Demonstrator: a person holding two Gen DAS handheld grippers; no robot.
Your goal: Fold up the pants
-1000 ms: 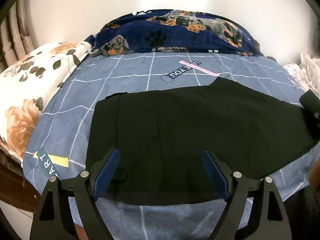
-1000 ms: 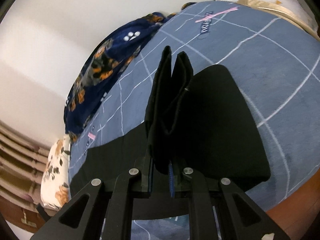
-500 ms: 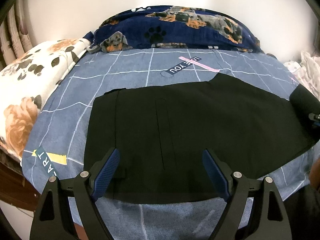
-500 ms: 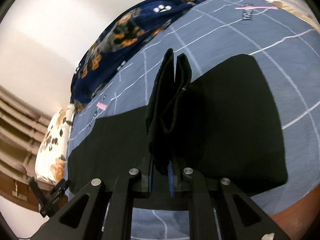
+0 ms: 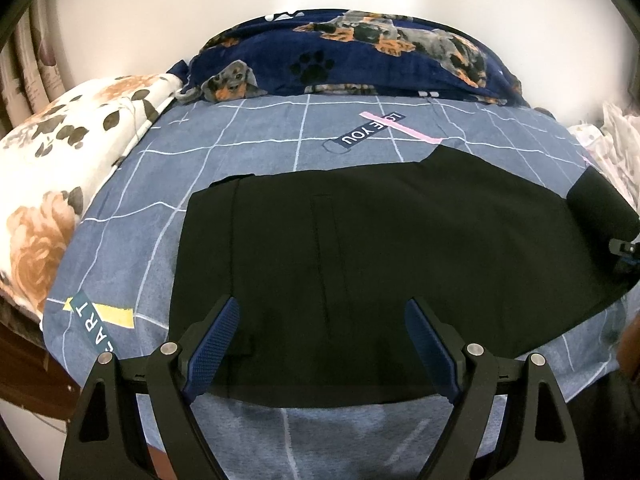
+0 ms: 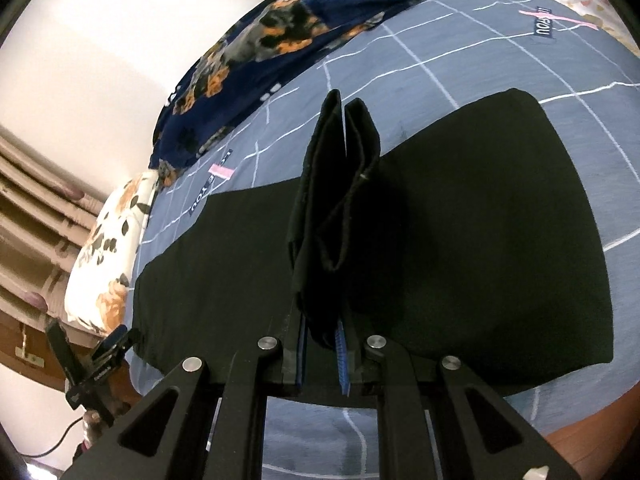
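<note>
Black pants point(image 5: 380, 248) lie flat across a blue checked bed sheet point(image 5: 256, 148). My left gripper point(image 5: 322, 324) is open and empty, hovering over the near edge of the waist end. My right gripper point(image 6: 322, 344) is shut on a bunched fold of the pants point(image 6: 336, 184) and holds it up above the rest of the pants point(image 6: 480, 216). The lifted fold also shows at the right edge of the left wrist view point(image 5: 600, 208), with the right gripper below it. The left gripper shows small at the lower left of the right wrist view point(image 6: 96, 356).
A navy dog-print blanket point(image 5: 360, 56) lies along the wall at the back. A floral pillow point(image 5: 52, 168) sits at the left. White patterned bedding point(image 5: 612, 140) is at the right. The bed's near edge drops off below the grippers.
My right gripper has carried the pinched fold leftward over the pants, toward the waist end. The left gripper has drawn back slightly and stays open.
</note>
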